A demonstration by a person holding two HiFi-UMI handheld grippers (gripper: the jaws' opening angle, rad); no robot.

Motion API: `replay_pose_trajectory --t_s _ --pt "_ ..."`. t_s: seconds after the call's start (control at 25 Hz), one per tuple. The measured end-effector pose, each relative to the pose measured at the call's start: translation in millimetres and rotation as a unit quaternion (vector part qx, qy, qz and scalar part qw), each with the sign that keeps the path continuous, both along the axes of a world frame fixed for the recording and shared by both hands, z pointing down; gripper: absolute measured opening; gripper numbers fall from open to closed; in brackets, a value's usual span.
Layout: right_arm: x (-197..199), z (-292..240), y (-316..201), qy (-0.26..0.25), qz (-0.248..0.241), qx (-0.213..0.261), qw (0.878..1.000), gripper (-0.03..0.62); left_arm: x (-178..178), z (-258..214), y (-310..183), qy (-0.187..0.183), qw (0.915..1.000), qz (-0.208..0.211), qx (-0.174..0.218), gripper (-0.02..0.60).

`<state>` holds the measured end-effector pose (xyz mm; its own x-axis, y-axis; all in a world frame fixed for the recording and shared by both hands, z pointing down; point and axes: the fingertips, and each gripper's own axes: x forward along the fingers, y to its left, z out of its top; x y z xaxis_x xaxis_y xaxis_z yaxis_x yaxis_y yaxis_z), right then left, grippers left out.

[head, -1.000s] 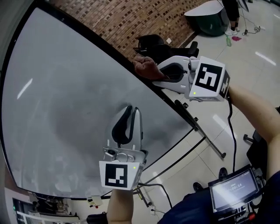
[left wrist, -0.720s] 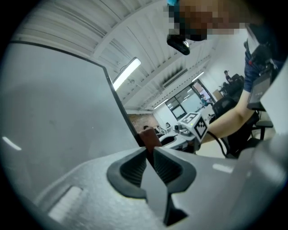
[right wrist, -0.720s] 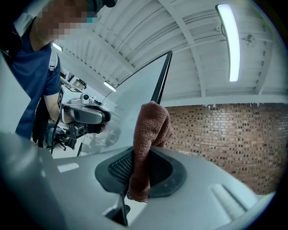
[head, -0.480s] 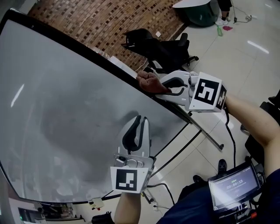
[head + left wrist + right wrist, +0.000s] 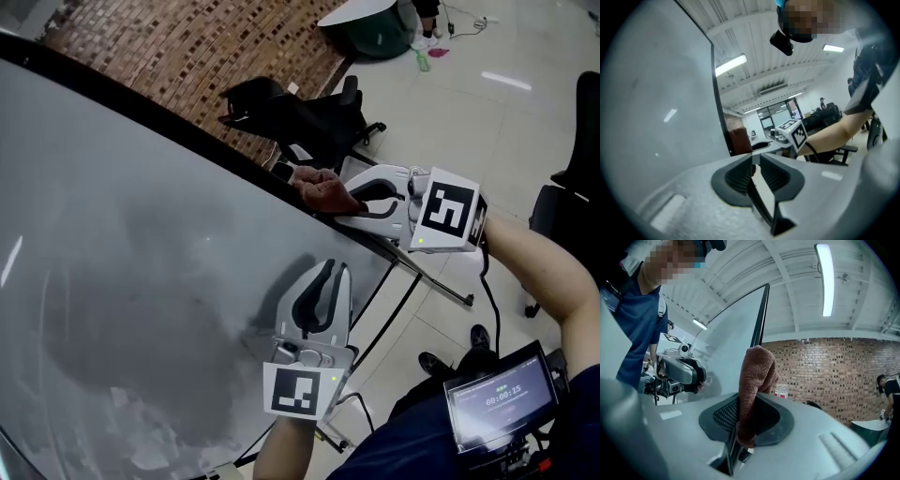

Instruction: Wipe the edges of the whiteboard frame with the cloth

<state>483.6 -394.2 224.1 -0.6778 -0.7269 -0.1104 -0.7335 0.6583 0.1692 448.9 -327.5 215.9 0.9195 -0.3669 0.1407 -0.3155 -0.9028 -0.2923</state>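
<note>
The whiteboard (image 5: 122, 244) fills the left of the head view, and its black frame edge (image 5: 187, 136) runs diagonally down to the right. My right gripper (image 5: 345, 201) is shut on a brown cloth (image 5: 323, 191) and holds it against that edge. In the right gripper view the cloth (image 5: 757, 373) stands up between the jaws beside the frame edge (image 5: 760, 317). My left gripper (image 5: 326, 279) hovers in front of the board's face, shut with nothing in it. In the left gripper view its jaws (image 5: 755, 160) point toward the frame edge (image 5: 720, 105) and the cloth (image 5: 739, 140).
Black office chairs (image 5: 300, 112) stand behind the board in front of a brick wall (image 5: 178, 47). The board's stand legs (image 5: 441, 286) reach across the glossy floor. A small screen (image 5: 497, 398) hangs at the person's waist at the lower right.
The right gripper and cloth have slid down along the frame's edge. The left gripper has sunk too and rolled a little. The head view has dropped with them.
</note>
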Motion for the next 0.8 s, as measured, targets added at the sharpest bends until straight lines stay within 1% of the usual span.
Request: replay_pose_trajectory --t_s 0.08,0.16,0.32,0.4,0.52,0.68,0.76,0.8 --pt "-1.1 9.7 5.2 0.004 0.012 0.004 1.000 0.066 3.9 15.6 2.0 -0.006 0.9998 0.014 -0.013 0.054" --pt "-5.8 22.0 9.8 0.018 0.015 0.014 1.000 0.064 5.5 32.2 4.0 -0.013 0.9996 0.017 -0.021 0.054" --pt "-4.8 36.4 13.9 0.075 0.025 0.035 0.996 0.064 12.4 45.5 7.9 -0.028 0.9991 0.007 -0.030 0.054" --pt "2.5 43.4 11.7 0.089 0.037 0.041 0.995 0.064 17.0 50.0 10.8 -0.041 0.9988 -0.001 -0.027 0.054" --pt "12.1 69.2 6.8 0.083 0.041 0.030 0.995 0.064 21.7 69.3 15.2 -0.060 0.9978 -0.011 -0.027 0.054" --pt "17.4 113.0 5.6 0.067 0.030 0.007 0.997 0.064 23.8 102.7 17.0 -0.084 0.9955 -0.024 -0.038 0.054" --pt "17.8 125.2 6.7 0.047 0.025 0.004 0.999 0.064 24.2 116.6 17.9 -0.093 0.9942 -0.029 -0.045 0.054" --pt "19.6 128.3 7.8 0.027 0.022 0.000 0.999 0.064 25.6 121.3 18.9 -0.096 0.9937 -0.032 -0.048 0.054"
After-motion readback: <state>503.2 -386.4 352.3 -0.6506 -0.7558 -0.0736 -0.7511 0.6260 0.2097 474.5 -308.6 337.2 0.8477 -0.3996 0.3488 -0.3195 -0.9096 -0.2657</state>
